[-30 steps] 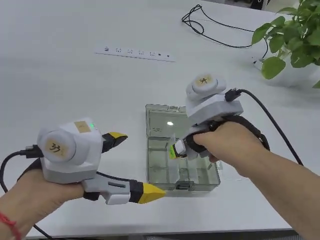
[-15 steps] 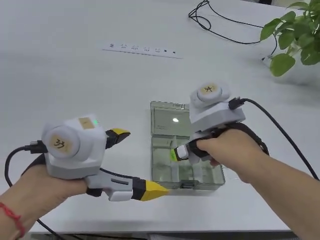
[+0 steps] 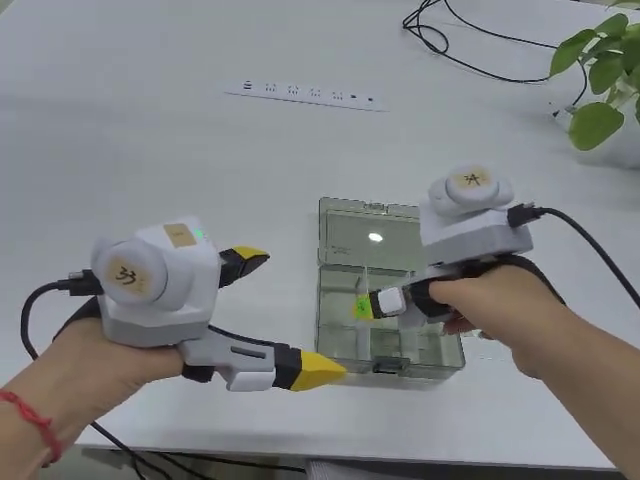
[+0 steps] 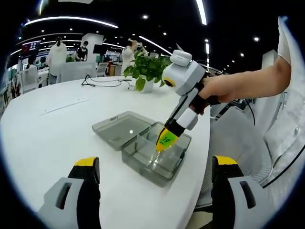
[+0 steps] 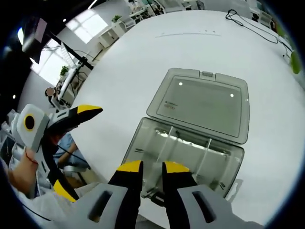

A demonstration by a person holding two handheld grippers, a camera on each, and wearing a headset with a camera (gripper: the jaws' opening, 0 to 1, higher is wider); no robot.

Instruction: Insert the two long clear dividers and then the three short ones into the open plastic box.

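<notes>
The clear plastic box (image 3: 326, 322) lies open on the white table, its lid (image 3: 368, 238) flat behind it. Clear dividers (image 5: 165, 139) stand inside the tray. My right gripper (image 3: 362, 308) points down into the box's left half, jaws nearly together on what looks like a thin clear divider (image 4: 156, 153). In the right gripper view my right gripper (image 5: 152, 167) hovers over the tray's near wall (image 5: 138, 139). My left gripper (image 3: 287, 314) is open and holds nothing, just left of the box's front corner. In the left gripper view the left gripper (image 4: 156, 162) faces the box (image 4: 141, 161) and the right gripper (image 4: 165, 139).
A white power strip (image 3: 305, 93) lies at the back of the table. Black cables (image 3: 480, 45) and a potted plant (image 3: 600, 70) are at the back right. The table's front edge runs just below the box. People stand far off (image 4: 57, 52).
The head camera has shifted, so the scene sits further right and lower. The right gripper stays tip-down in the box and the left gripper stays open beside it.
</notes>
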